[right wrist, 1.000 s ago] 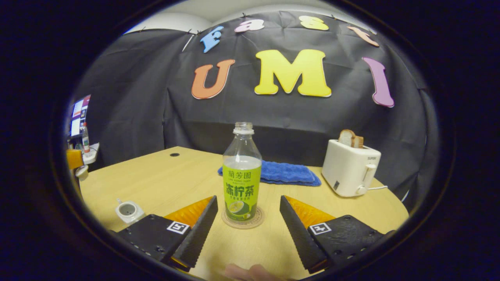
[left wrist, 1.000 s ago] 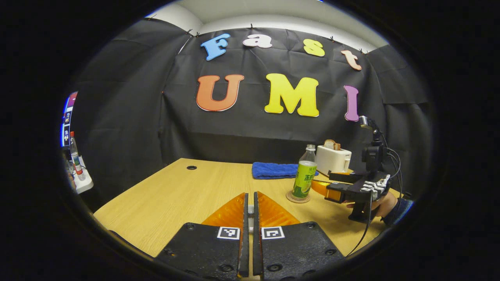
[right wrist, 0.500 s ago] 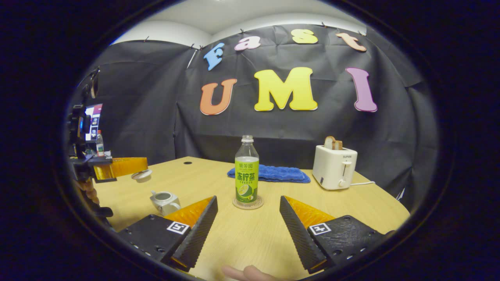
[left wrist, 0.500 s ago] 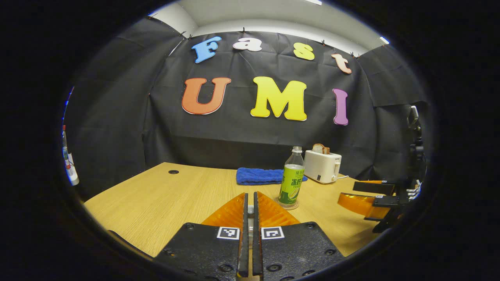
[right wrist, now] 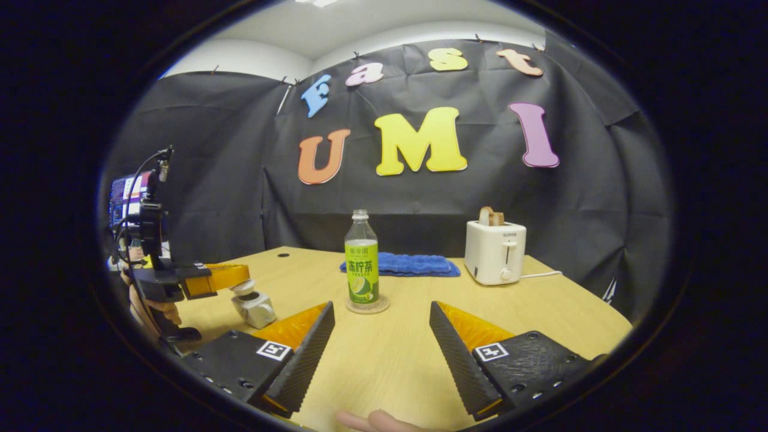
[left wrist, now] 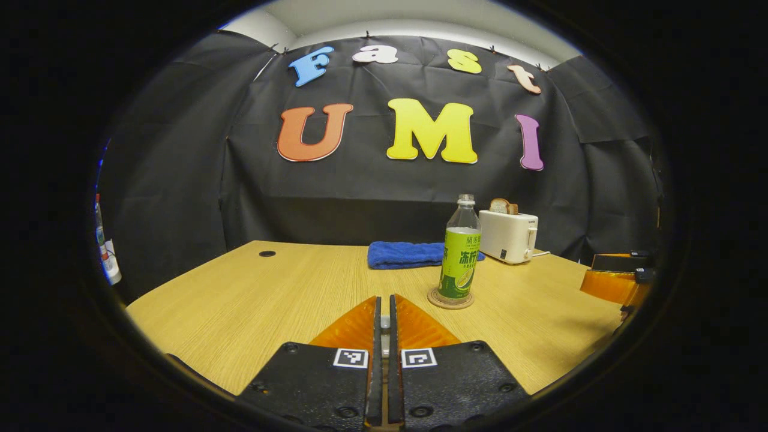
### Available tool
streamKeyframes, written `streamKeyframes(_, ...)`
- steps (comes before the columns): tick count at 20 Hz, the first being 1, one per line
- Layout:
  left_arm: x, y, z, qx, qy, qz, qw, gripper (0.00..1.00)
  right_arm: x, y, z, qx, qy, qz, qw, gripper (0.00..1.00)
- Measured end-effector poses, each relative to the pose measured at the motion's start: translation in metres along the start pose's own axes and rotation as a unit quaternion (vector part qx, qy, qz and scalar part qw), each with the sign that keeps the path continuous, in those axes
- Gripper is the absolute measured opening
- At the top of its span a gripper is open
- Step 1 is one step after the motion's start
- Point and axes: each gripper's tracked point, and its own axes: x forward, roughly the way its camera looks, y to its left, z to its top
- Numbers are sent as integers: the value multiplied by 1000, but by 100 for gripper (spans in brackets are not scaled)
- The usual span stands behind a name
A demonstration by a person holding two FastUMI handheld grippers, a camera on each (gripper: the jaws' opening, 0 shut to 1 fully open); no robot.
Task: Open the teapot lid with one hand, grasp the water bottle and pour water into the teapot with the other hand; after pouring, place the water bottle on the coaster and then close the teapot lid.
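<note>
Your left tongs point(right wrist: 237, 277) pinch the small, light, fragile lid point(right wrist: 242, 289) over the teapot point(right wrist: 254, 306) at lower left; hold it by the knob. Right tongs point(right wrist: 382, 342) are open. The water bottle point(right wrist: 362, 264) stands on the coaster point(right wrist: 367, 306), centre worktop point(right wrist: 396, 360).

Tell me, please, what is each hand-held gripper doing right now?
Left hand-held gripper: shut on the teapot lid, just above the teapot.
Right hand-held gripper: open, holding nothing.

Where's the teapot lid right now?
In the right gripper view, the lid sits at the left gripper's fingertips, right over the teapot, at the table's left side, left of the bottle on its coaster.
</note>
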Motion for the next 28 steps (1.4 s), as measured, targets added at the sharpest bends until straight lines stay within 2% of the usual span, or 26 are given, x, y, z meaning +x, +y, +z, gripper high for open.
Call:
streamKeyframes(9,8,-1,-23,5,25,7,1000,6,-6,5,-5,-10,-4,13,1000,95)
streamKeyframes(14,14,-4,-22,-14,12,15,1000,6,-5,8,-7,-8,-2,16,1000,97)
streamKeyframes(21,22,-13,-22,3,13,18,1000,9,-7,7,-4,-6,-5,14,1000,95)
streamKeyframes(23,22,-18,-21,-2,12,9,1000,18,-7,6,-2,-6,-6,12,1000,97)
streamKeyframes(24,21,-18,-21,-7,13,9,1000,31,-9,5,-3,-6,-6,12,1000,97)
streamKeyframes(25,21,-19,-22,-10,18,10,1000,35,-10,5,-1,-6,-8,10,1000,95)
streamKeyframes(27,19,-32,-19,-17,24,-10,1000,45,-13,1,6,-5,-14,5,1000,97)
streamKeyframes(28,16,-37,-17,-20,27,-14,999,67,-16,0,9,-5,-18,3,1000,97)
